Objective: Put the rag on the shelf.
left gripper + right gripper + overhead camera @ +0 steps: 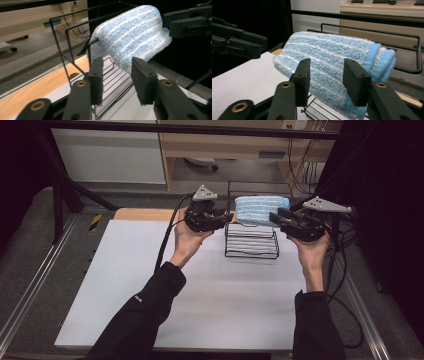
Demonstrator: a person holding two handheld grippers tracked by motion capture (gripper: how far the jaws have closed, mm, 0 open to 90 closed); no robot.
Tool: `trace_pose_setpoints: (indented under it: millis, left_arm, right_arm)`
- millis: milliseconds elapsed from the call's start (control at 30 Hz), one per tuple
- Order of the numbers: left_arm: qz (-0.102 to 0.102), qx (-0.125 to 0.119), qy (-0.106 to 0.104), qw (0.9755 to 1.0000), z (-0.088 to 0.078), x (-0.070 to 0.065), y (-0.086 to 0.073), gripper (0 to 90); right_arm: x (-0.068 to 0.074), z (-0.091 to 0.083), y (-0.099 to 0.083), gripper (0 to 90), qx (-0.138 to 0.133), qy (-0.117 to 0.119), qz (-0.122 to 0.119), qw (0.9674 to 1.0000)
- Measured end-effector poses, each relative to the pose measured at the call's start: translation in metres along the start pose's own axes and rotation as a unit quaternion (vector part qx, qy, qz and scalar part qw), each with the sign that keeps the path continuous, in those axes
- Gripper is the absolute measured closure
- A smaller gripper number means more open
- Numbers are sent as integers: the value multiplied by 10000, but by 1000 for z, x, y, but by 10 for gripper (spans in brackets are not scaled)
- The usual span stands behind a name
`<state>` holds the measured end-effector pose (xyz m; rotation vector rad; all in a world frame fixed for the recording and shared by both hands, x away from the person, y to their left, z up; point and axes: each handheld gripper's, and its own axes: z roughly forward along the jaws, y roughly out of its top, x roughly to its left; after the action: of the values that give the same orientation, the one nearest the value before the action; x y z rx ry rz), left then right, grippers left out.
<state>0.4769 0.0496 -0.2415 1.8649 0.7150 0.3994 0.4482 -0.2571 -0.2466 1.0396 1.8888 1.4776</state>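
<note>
- As a folded, fluffy blue-and-white striped towel [262, 209] hangs draped over the top rail of a black wire rack [251, 245] at the far side of the white table [150, 285], a person's two hands flank it at rail height.
- Left tool [227, 218] sits just beside the towel's left end, its jaws parted with nothing between them; in the left gripper view [117, 80] the cloth lies beyond the pads, apart from them.
- Right tool [274, 218] mirrors it at the right end, jaws likewise part open and empty [325, 80].
- Judged from this, the cloth is released and the step is to back away cleanly.
- Doing it well likely means drawing both tools straight out and clear of the rails, so no pad snags the pile and drags the towel off.
</note>
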Motion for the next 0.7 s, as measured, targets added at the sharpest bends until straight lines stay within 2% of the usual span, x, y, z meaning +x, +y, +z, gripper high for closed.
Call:
trace_pose_setpoints:
  millis: [133, 267, 467, 567, 700]
  left_arm:
    - [-26, 60, -12, 10000, -11, 4, -7, 501]
    - [-63, 159, 18, 9999, -22, 10, -18, 410]
    - [3, 363, 62, 9993, -41, 16, -43, 296]
    - [65, 450, 166, 9988, -50, 18, -55, 248]
    - [13, 490, 195, 9986, -63, 21, -76, 184]
  right_arm:
    - [6, -2, 4, 487, -9, 53, -29, 10000]
    - [14, -5, 6, 355, 1, 153, -47, 9999]
    - [25, -9, 1, 209, 90, 257, -49, 9996]
    - [29, -10, -5, 147, 133, 313, -54, 9994]
    - [35, -10, -14, 84, 227, 437, -17, 9988]
